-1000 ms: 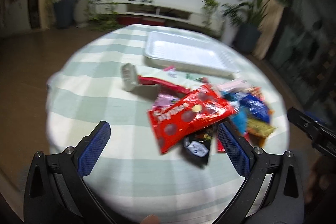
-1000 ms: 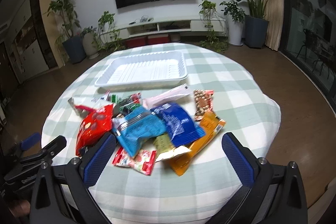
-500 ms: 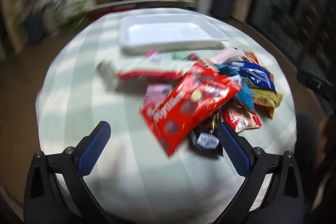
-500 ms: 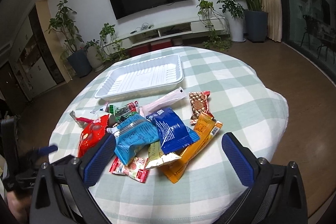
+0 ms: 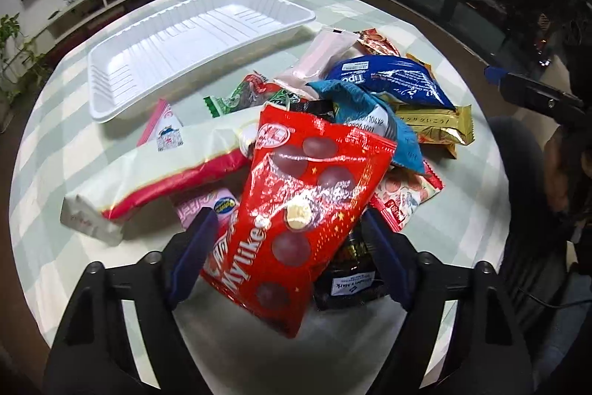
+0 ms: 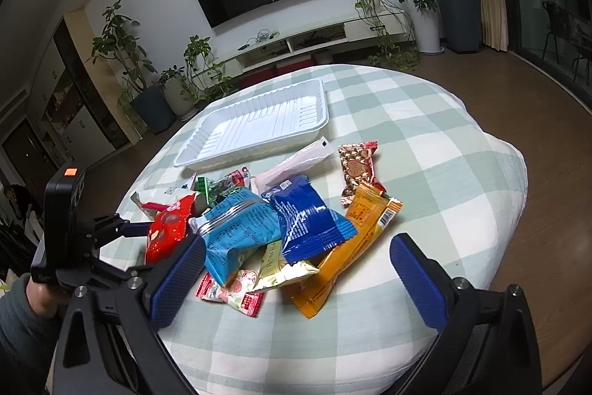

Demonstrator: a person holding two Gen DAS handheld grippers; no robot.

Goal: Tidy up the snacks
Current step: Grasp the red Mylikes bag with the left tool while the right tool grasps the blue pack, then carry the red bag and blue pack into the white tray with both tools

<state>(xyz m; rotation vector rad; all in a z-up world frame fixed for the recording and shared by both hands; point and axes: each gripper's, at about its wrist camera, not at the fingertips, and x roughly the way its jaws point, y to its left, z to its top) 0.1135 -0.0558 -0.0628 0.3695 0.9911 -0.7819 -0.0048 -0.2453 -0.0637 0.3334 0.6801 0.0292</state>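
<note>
Red bag (image 5: 299, 206) tops the snack pile on the table (image 5: 48, 154), tray (image 5: 111, 99) at 11 o'clock. Left claw (image 5: 288, 258) is closing around its lower half; right claw (image 6: 296, 280) gapes, empty. Likely light, crinkly, slippery; pinch mid-body.

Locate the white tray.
The white tray sits empty at the table's far side in both views, just behind the snack pile.
</note>
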